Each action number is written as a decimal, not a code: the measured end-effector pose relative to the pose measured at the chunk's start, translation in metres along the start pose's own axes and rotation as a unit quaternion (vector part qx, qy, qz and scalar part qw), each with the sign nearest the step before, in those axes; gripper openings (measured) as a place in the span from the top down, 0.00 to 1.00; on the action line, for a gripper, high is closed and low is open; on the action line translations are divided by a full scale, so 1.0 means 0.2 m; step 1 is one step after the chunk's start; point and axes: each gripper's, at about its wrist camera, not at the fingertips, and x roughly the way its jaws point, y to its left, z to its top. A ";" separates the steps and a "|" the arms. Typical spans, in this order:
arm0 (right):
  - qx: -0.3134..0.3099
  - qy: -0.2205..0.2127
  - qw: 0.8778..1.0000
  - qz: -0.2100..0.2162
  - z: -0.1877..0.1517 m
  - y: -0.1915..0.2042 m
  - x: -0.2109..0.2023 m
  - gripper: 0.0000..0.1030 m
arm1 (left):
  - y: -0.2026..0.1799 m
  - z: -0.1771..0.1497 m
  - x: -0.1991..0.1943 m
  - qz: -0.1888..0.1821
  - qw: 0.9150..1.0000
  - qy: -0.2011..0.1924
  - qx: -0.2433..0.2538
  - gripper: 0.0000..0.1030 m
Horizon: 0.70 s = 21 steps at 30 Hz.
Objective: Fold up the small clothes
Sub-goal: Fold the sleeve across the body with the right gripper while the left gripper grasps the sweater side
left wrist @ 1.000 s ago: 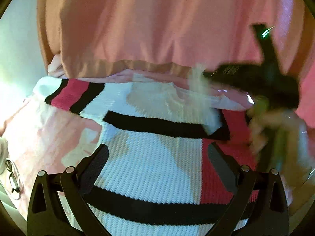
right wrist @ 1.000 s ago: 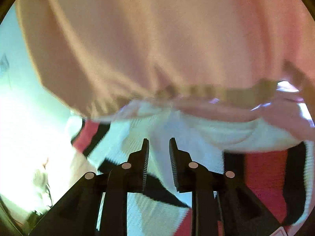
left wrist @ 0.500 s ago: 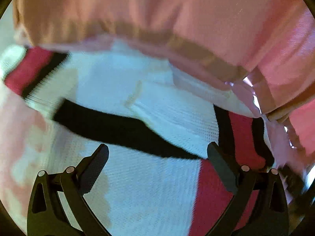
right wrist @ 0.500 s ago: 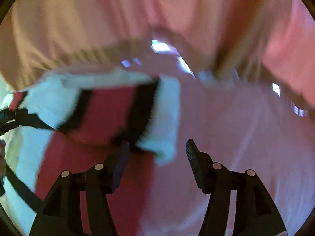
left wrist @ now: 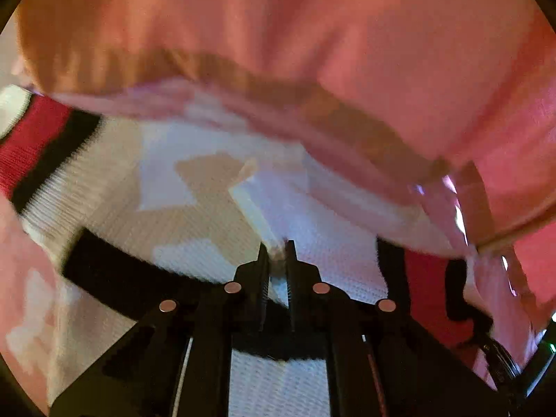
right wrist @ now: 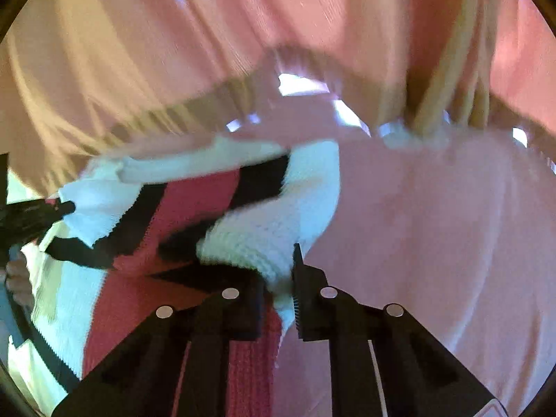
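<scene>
A small knit sweater, white with black bands and red blocks, lies on a pink cloth surface. My left gripper is shut on a raised white fold of the sweater near its middle. The sweater's sleeve with its white cuff is bunched up in the right wrist view. My right gripper is shut on that white cuff. The left gripper shows at the left edge of the right wrist view.
The person's pink top hangs over the far edge of the surface and fills the upper half of both views. Pink cloth stretches to the right of the sleeve. Both views are blurred by motion.
Both grippers were open half a second ago and have closed. The left one now pinches a fold of the sweater's body; the right one has closed on the sleeve cuff.
</scene>
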 end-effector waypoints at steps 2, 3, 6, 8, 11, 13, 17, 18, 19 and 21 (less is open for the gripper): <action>-0.026 0.022 0.999 -0.023 -0.05 0.00 0.05 0.88 | 0.06 0.02 0.01 0.014 1.000 0.000 -0.003 0.92; -0.030 0.055 0.997 -0.036 -0.09 -0.03 0.12 0.87 | 0.10 0.00 0.06 0.017 1.000 0.019 -0.004 0.92; -0.024 0.075 0.996 -0.037 -0.13 -0.08 0.16 0.81 | 0.16 -0.07 0.15 0.022 0.999 0.045 -0.004 0.92; 0.002 0.082 0.996 -0.020 -0.08 -0.10 0.07 0.81 | 0.16 -0.08 0.13 0.017 0.999 0.034 0.008 0.91; 0.040 0.025 0.999 0.006 0.01 -0.08 -0.16 0.78 | 0.17 -0.07 0.13 0.009 0.999 0.035 -0.007 0.90; 0.036 -0.002 0.999 0.028 0.07 -0.02 -0.21 0.78 | 0.18 -0.07 0.13 0.012 0.999 0.033 -0.008 0.89; 0.007 0.057 0.997 0.044 0.09 0.12 0.05 0.92 | 0.16 -0.09 0.14 0.025 0.999 0.025 0.006 0.89; 0.006 0.077 0.997 0.026 0.06 0.10 0.13 0.96 | 0.16 -0.10 0.14 0.026 0.999 0.024 0.010 0.89; 0.003 0.092 0.996 0.002 0.02 0.07 0.18 1.00 | 0.15 -0.09 0.14 0.024 0.999 0.025 0.011 0.88; 0.012 0.092 0.996 0.002 -0.05 -0.03 0.23 1.00 | 0.16 -0.08 0.14 0.015 1.000 0.026 0.003 0.87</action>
